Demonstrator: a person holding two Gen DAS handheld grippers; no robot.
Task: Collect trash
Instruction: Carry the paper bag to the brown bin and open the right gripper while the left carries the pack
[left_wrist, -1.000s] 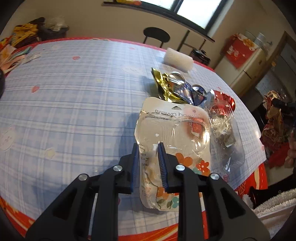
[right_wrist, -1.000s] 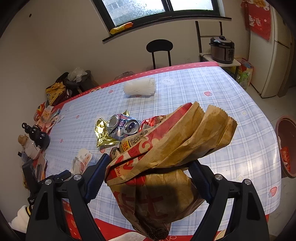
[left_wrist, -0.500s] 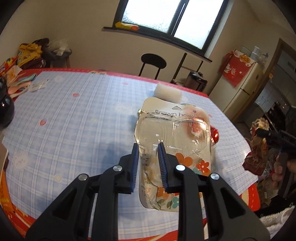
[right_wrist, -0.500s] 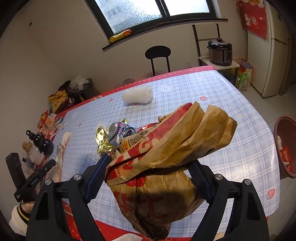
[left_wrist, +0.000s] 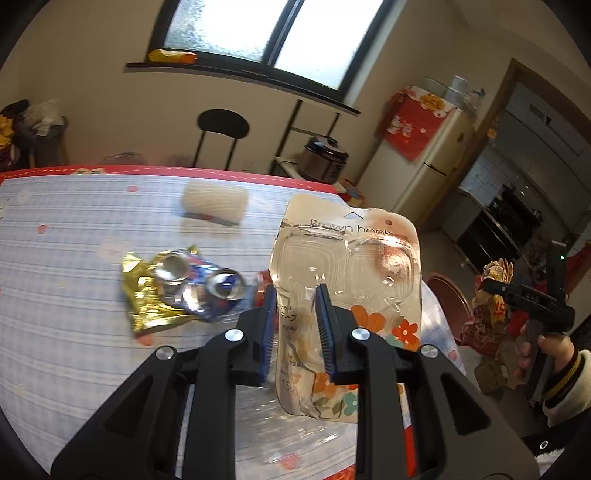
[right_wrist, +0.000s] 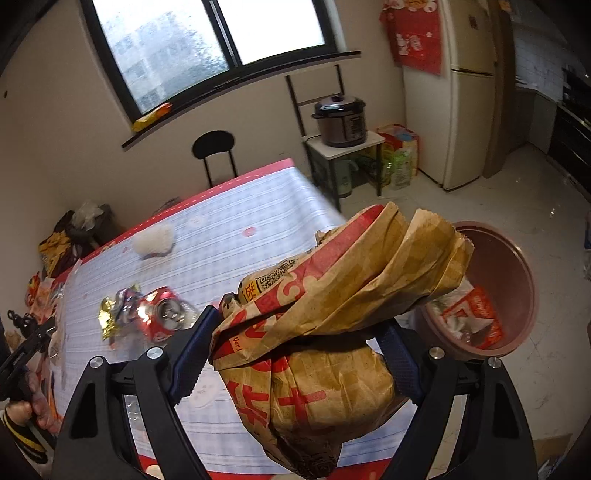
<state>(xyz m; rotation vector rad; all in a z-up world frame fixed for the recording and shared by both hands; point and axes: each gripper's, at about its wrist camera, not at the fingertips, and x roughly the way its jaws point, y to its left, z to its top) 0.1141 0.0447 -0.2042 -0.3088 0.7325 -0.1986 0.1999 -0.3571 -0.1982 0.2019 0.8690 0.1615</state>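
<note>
Both held pieces of trash have been carried off the table top and toward its right-hand end since a second ago: the clear blister pack, which lay flat on the cloth then, now hangs in the air in front of the far table edge, and the brown paper bag has swung so that the reddish bin on the floor sits just behind its folded top.

The left gripper has its jaws drawn narrow, pinching the lower, flower-printed part of the blister pack between its blue ribbed pads. The right gripper stands wide, its two fingers pressed against the sides of the crumpled paper bag, which fills the whole gap and droops below them.

On the checked tablecloth lie a gold foil wrapper, crushed silver-and-blue cans touching it, and a crushed red can just beside those. A white foam sleeve rests farther back, well apart from them. The bin already holds a red-and-white wrapper. Beyond the table stand a black chair, a pressure cooker on a small stand, and a cream fridge.
</note>
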